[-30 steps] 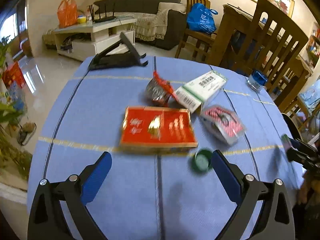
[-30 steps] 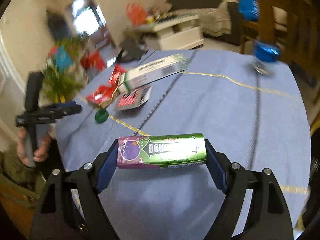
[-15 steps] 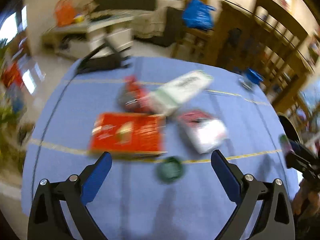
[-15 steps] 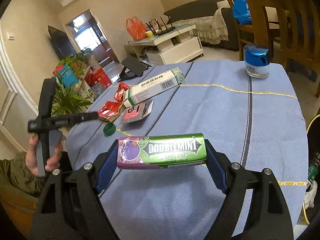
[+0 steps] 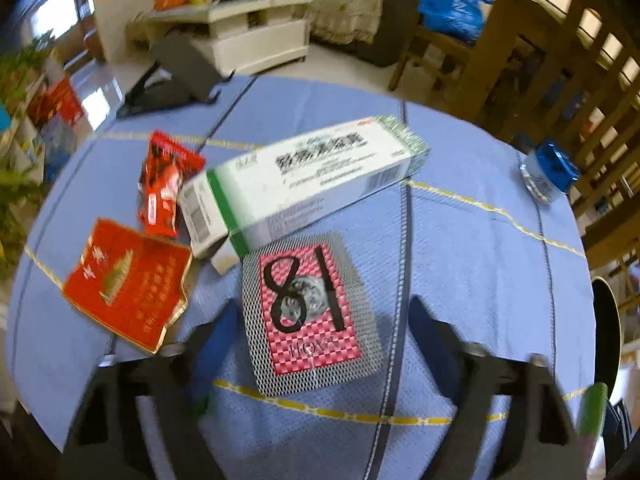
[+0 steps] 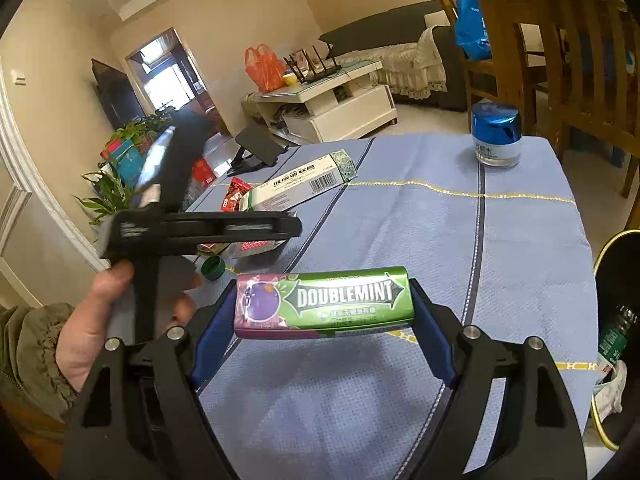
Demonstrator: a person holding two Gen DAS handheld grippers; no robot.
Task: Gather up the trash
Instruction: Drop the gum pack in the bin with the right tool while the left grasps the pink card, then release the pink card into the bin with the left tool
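Observation:
My right gripper (image 6: 322,316) is shut on a green and purple Doublemint gum pack (image 6: 324,302) and holds it above the blue tablecloth (image 6: 420,232). My left gripper (image 5: 316,328) is open, its fingers on either side of a pink and silver card pack (image 5: 310,312) that lies flat on the cloth. The left gripper also shows in the right wrist view (image 6: 208,228), held low over the trash. A white and green carton (image 5: 300,176), a red flat box (image 5: 128,284), a red wrapper (image 5: 164,184) and a green bottle cap (image 6: 213,268) lie on the table.
A blue-lidded jar (image 6: 495,136) stands at the far right of the table. A black stand (image 5: 176,76) sits at the far edge. A gold-rimmed black bin (image 6: 618,320) with trash in it is beside the table on the right. Wooden chairs (image 6: 576,52) stand behind.
My left gripper has moved forward and right over the table, from the red box to around the pink card pack. My right gripper still holds the gum pack, nearly still.

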